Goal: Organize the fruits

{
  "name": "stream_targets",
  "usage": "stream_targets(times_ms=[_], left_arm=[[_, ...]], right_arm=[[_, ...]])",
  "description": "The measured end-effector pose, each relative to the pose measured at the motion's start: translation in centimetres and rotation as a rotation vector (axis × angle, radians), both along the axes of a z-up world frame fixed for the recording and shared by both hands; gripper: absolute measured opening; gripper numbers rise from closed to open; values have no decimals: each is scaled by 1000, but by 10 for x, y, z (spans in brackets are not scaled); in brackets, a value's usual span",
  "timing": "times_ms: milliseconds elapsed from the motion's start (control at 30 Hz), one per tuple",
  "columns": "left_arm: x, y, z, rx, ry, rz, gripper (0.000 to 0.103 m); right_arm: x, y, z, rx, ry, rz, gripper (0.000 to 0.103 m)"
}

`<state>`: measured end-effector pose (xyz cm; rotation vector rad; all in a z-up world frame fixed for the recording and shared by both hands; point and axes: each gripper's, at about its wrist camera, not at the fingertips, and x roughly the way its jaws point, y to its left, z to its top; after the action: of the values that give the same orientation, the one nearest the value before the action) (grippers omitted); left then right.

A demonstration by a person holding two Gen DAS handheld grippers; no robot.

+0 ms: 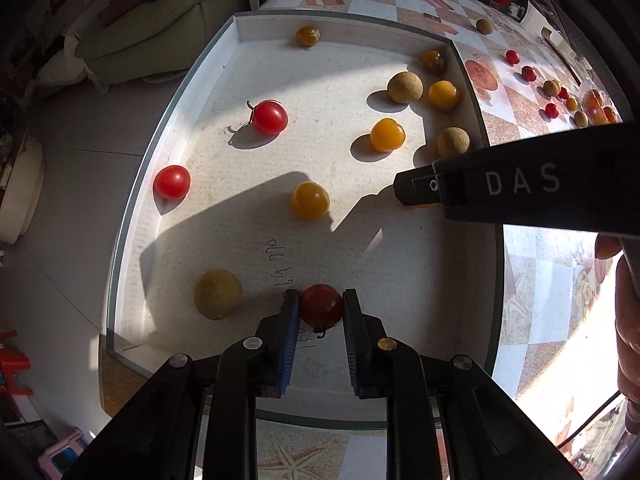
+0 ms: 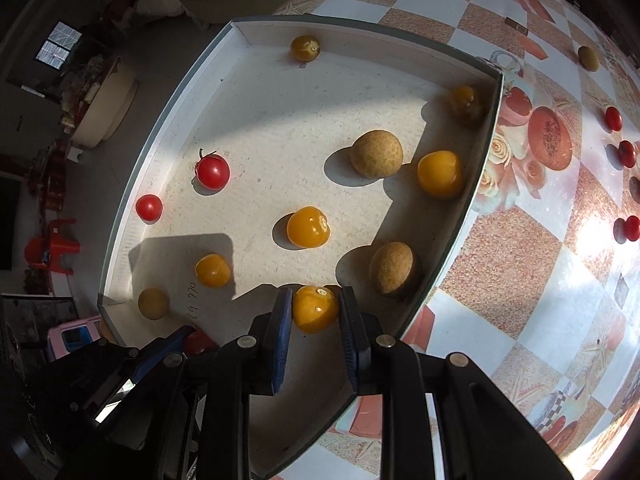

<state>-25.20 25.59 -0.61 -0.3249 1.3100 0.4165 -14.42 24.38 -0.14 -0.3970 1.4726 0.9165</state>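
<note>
Shallow white tray (image 1: 280, 152) sits on a checked, fruit-printed tablecloth (image 2: 520, 240), sun and hard shadows across it. Left gripper (image 1: 321, 307) points steeply down at 6 o'clock of its view; its blue-padded jaws flank a dark red cherry tomato (image 1: 321, 306) resting low over the tray floor, pads at both flanks, though whether they still press it I cannot tell. Right gripper (image 2: 315, 309) likewise points down, jaws pinching a yellow-orange fruit (image 2: 315, 309) just above the tray floor near the tray's 5 o'clock edge. Loose in the tray, right wrist view: two red tomatoes (image 2: 212, 172) at 9 o'clock, three tan round fruits (image 2: 376, 153) scattered, more yellow ones (image 2: 308, 227) around centre and at 12 and 2 o'clock. Outside the tray, at 2 to 3 o'clock on the cloth, several small red tomatoes (image 2: 613, 118) and one olive-tan fruit (image 2: 589, 58) lie well apart.
</note>
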Motion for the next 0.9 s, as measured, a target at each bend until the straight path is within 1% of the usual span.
stream_targets(times_ms=[33, 67, 100, 167, 233, 300, 333, 367, 400, 433, 467, 567, 600, 633, 667, 767, 833, 900], left_arm=[[1, -1, 0, 4, 2, -1, 49], [0, -1, 0, 19, 6, 2, 62], [-1, -3, 3, 40, -5, 4, 79], [-3, -5, 7, 66, -22, -8, 80], [-3, -6, 7, 58, -13, -22, 80], [-4, -6, 7, 53, -2, -27, 80], [-5, -6, 7, 53, 2, -28, 80], [-5, -5, 8, 53, 8, -27, 80], [-6, -4, 10, 47, 8, -23, 80], [-7, -3, 12, 38, 9, -19, 80], [-7, -2, 13, 34, 16, -16, 80], [-8, -1, 17, 45, 37, -14, 80], [-8, -1, 18, 46, 45, -13, 90], [-14, 7, 20, 43, 46, -12, 103], [-15, 8, 23, 47, 39, -7, 103], [-19, 10, 31, 69, 35, -2, 102], [-20, 11, 38, 88, 45, 11, 102], [-21, 11, 46, 86, 56, 27, 102]], right_arm=[[-1, 4, 0, -4, -9, 6, 27], [-2, 7, 1, -7, -14, 9, 29], [-2, 8, 1, -5, -13, 11, 30], [-1, 10, 2, 2, 2, 10, 42], [0, 13, 3, 4, 10, 4, 50], [1, 13, 7, 16, 18, -6, 53], [1, 13, 11, 25, 21, -12, 56], [3, 13, 15, 35, 25, -17, 65], [3, 11, 20, 44, 28, -23, 70], [3, 9, 25, 51, 26, -28, 79], [4, 5, 31, 53, 14, -36, 83], [2, -6, 44, 41, -11, -68, 84], [1, -10, 46, 27, -21, -78, 85], [-1, -13, 49, 12, -36, -88, 87], [-2, -18, 50, -4, -52, -99, 89], [-5, -33, 55, -48, -96, -125, 90], [-6, -43, 60, -71, -126, -136, 90], [-10, -48, 64, -92, -145, -140, 90]])
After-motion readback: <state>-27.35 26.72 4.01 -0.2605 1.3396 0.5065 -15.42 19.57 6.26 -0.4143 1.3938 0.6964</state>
